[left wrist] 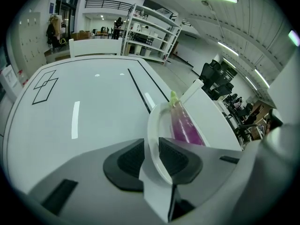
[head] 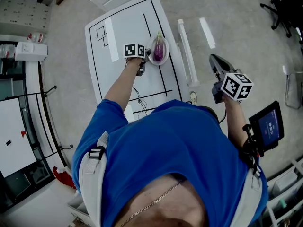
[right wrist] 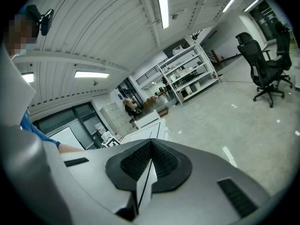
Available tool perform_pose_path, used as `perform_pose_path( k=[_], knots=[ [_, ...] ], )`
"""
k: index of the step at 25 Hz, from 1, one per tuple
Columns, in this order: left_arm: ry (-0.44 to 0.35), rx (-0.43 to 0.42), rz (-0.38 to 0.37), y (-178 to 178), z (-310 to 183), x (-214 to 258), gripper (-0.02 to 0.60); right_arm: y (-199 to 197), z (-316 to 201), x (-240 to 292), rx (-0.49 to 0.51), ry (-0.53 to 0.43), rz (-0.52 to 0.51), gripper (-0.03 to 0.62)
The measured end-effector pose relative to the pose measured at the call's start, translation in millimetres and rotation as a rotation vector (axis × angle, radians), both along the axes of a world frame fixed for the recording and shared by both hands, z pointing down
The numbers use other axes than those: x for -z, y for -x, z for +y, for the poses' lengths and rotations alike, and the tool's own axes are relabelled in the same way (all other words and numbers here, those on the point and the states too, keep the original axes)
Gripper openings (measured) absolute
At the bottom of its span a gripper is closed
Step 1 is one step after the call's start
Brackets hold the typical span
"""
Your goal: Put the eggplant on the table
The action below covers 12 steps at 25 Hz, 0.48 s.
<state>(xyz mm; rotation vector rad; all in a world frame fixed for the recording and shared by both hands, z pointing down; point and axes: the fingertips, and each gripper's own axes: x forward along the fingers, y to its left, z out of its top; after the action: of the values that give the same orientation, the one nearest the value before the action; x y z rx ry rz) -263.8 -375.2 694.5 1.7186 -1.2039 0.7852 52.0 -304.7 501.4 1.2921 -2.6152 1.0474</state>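
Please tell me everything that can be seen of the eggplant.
The eggplant is long, glossy and purple, with a pale green stem at its far end. It lies lengthwise in a white plate, and no gripper touches it. The left gripper is clamped on the plate's rim, not on the eggplant. The plate is at the right side of the white table.

The head view looks steeply down on the white black-lined table (head: 118, 41). The left gripper view sits low, close over that table (left wrist: 93, 107). The right gripper view sees the table (right wrist: 146, 130) far off.
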Motion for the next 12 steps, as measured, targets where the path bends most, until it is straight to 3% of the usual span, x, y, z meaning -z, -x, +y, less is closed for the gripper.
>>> perform_pose_path(
  k=[12],
  knots=[
    [-0.019,-0.021,-0.067,13,-14,7,0.104,-2,2,-1,-0.008,0.015,0.000,-0.008]
  ],
)
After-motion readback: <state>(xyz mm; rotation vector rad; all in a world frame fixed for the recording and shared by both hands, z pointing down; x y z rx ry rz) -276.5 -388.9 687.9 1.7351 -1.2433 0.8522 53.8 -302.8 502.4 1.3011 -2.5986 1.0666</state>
